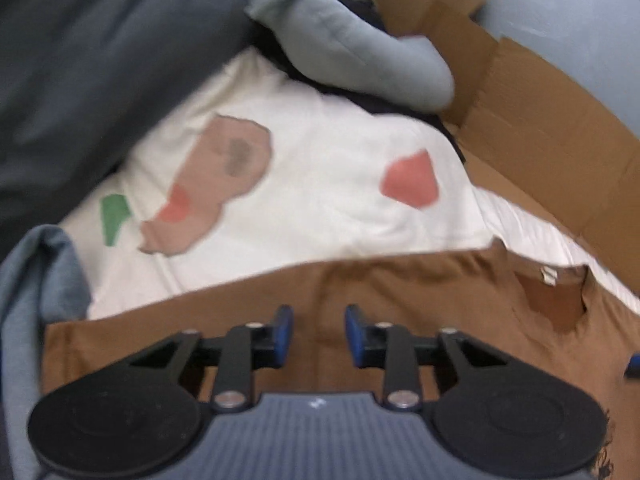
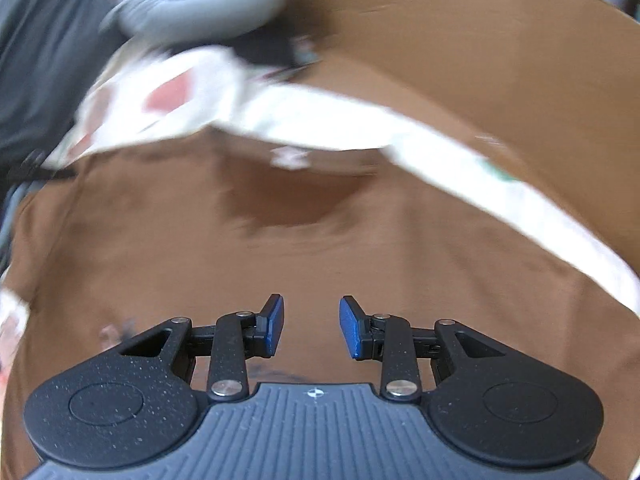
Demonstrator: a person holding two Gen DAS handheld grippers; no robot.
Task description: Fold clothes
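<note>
Brown T-shirt [image 1: 360, 292] lies spread flat at the near edge of a pile of clothes, directly under both grippers, neckline [image 1: 556, 304] with a small label off to the right in the left wrist view. Left gripper [image 1: 319, 336] hovers over the brown fabric, jaws apart with a moderate gap, nothing between the blue pads [image 1: 284, 332]. Right gripper [image 2: 311, 328] – same posture, jaws parted over the brown T-shirt [image 2: 200, 256], empty; cannot tell if the tips touch the cloth. Beyond the brown shirt sits a white garment [image 1: 320, 184] with red, pink and green printed patches, partly tucked under the brown shirt's far edge. Light blue-grey garment [image 1: 348, 44] is bunched on top of the white one at the far side, and a dark grey garment [image 1: 92, 64] lies to the left. Cardboard box [image 1: 552, 120] wall runs along the right behind the clothes. Right wrist view is motion-blurred – white garment [image 2: 304, 120] shows as a smeared band across the brown shirt's far edge.
</note>
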